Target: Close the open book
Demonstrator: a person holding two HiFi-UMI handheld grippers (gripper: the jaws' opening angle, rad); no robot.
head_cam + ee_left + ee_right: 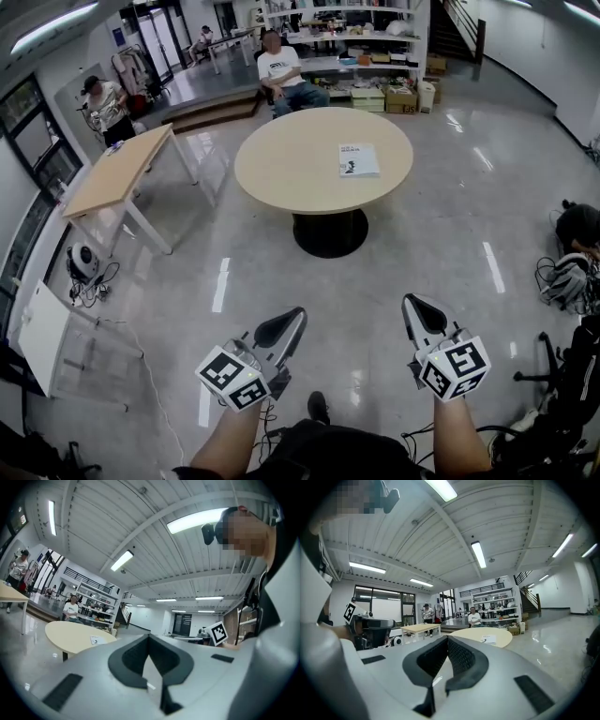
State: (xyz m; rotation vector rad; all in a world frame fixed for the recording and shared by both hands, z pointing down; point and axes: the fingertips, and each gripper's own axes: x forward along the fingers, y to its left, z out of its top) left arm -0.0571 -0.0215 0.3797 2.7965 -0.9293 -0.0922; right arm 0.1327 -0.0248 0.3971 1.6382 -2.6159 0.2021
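Note:
A book (359,160) with a white face up lies flat on the right half of the round beige table (281,169), far ahead of me. It also shows small in the left gripper view (96,640) and the right gripper view (489,639). My left gripper (298,314) (149,637) is held low over the shiny floor, well short of the table, its jaws meeting at the tip with nothing between them. My right gripper (412,302) (447,638) hangs beside it, also shut and empty. Both point toward the table.
A rectangular wooden table (117,173) stands at the left, with a person (103,103) beside it. Another person (281,70) sits behind the round table, before shelves (356,37). Bags and cables (572,272) lie at the right, a fan and cables (84,267) at the left.

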